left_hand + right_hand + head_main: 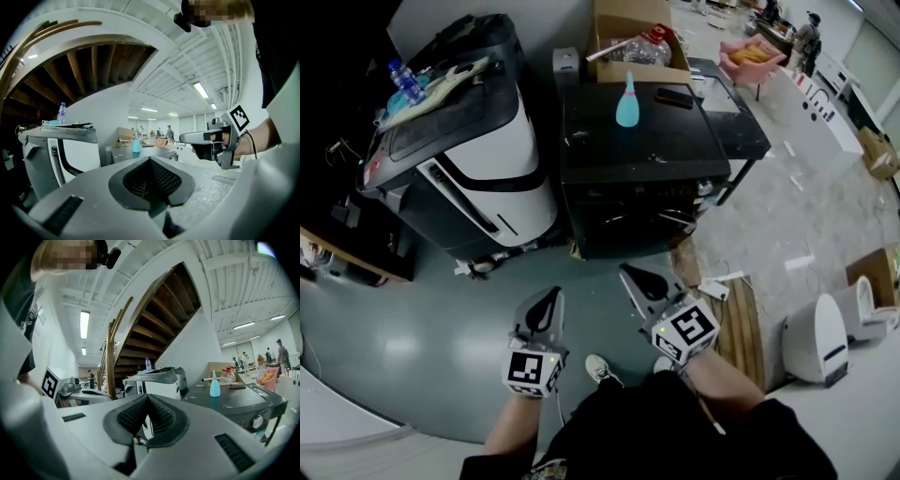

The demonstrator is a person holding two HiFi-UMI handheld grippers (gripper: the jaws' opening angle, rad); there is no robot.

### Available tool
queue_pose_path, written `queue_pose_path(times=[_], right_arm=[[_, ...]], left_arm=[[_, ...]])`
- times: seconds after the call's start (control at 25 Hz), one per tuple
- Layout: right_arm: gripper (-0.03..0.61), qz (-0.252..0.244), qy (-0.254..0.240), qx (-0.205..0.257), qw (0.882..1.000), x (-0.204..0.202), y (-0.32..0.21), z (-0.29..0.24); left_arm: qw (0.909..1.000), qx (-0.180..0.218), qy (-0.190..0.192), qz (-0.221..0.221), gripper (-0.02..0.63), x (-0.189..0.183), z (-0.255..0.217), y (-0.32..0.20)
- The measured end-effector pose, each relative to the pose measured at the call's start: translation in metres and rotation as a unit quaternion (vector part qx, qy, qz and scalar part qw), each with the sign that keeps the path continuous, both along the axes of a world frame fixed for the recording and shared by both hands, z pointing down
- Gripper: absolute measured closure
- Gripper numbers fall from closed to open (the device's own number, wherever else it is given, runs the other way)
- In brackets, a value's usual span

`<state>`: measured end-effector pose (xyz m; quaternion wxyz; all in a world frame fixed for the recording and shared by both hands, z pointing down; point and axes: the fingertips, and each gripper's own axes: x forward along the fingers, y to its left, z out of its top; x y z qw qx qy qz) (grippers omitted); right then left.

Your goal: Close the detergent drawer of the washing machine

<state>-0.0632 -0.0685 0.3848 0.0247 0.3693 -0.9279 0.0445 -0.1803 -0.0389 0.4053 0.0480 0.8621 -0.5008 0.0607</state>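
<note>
Black boxy washing machine (643,150) at 12 o'clock, well apart; right gripper (635,277) nearer than left gripper (546,302); both pressed together, empty; drawer indistinct.

Open industrial hall, stair overhead, two kinds of floor.
Glossy grey-green floor (412,356) on the left picks up light reflections, pale marbled floor (825,206) on the right, wooden boards (741,319) lying near where they meet. Wooden staircase (159,319) seen from below, dark treads, pale handrail, set against a plain white wall (199,345). White ribbed ceiling (187,56) with long strip lights (201,89), lit. Pink armchair (739,67) far back, cardboard box (879,150) at the right edge. People standing in the distance, too small to detail.
</note>
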Motion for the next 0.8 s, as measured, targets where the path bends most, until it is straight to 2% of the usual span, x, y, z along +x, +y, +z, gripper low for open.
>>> queue_pose_path(times=[0.8], right_arm=[[0.580, -0.061, -0.005, -0.004, 0.998, 0.158, 0.088, 0.000]], left_arm=[[0.9986, 0.004, 0.011, -0.052, 0.611, 0.185, -0.011, 0.099]])
